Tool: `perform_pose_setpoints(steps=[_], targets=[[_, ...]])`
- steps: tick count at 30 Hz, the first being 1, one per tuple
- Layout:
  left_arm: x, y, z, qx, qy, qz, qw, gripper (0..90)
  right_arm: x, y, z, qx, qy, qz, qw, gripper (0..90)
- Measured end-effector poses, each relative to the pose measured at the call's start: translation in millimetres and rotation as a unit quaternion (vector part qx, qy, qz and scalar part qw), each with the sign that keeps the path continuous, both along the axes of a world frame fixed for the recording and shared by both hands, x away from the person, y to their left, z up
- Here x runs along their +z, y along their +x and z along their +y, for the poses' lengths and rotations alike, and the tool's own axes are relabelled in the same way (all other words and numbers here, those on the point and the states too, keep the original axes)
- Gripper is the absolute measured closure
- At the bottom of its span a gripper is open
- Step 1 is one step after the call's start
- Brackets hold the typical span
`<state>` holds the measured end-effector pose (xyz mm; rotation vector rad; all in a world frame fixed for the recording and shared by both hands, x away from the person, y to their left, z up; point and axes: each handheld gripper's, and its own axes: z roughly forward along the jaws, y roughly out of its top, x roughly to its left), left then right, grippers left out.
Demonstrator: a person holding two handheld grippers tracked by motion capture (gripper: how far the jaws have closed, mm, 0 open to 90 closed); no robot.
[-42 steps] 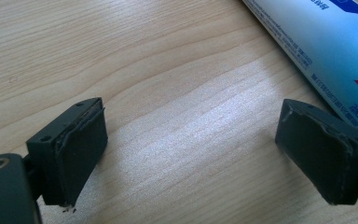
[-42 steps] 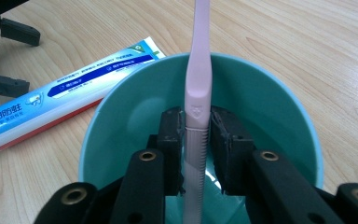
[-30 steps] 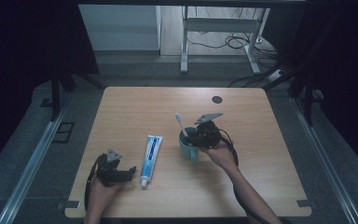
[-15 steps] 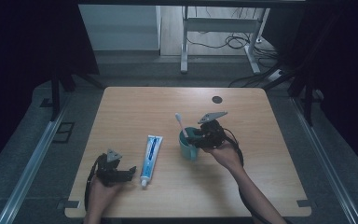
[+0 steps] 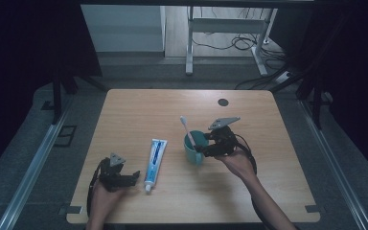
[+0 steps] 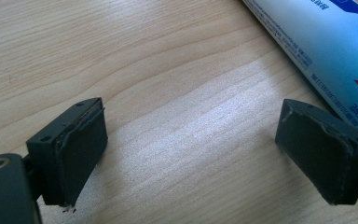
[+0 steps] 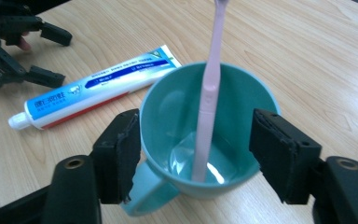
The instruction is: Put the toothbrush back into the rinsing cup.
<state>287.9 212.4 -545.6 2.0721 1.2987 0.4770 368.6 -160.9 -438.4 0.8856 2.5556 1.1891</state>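
High view: teal mug with pink toothbrush sits centre frame on the table; right gripper beside it.

Left gripper view: left gripper spread wide, empty; toothpaste tube upper right.

Right gripper view: jaws straddle the mug, spread, one touching near the handle.

Toothbrush head cut off by top edge in right gripper view. Toothpaste tube runs off top & right edges in left gripper view; tube print too blurred to read.
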Motion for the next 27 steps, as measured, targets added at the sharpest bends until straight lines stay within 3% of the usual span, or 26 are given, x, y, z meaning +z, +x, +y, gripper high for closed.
perform_pose_setpoints(steps=[10, 16, 27], targets=[[0.0, -0.1, -0.2, 0.001, -0.001, 0.000, 1.0000, 9.0, -1.8, -6.6, -19.2, -0.012, 0.008, -0.013, 0.9998, 16.2], [0.0, -0.1, -0.2, 0.001, -0.001, 0.000, 1.0000, 9.0, -5.3, -10.7, -30.3, -0.017, 0.010, -0.009, 0.9998, 13.3], [0.2, 0.0, 0.2, -0.002, 0.002, 0.001, 1.0000, 9.0, -8.0, -18.1, -40.9, -0.025, -0.006, -0.010, 0.9996, 2.5]])
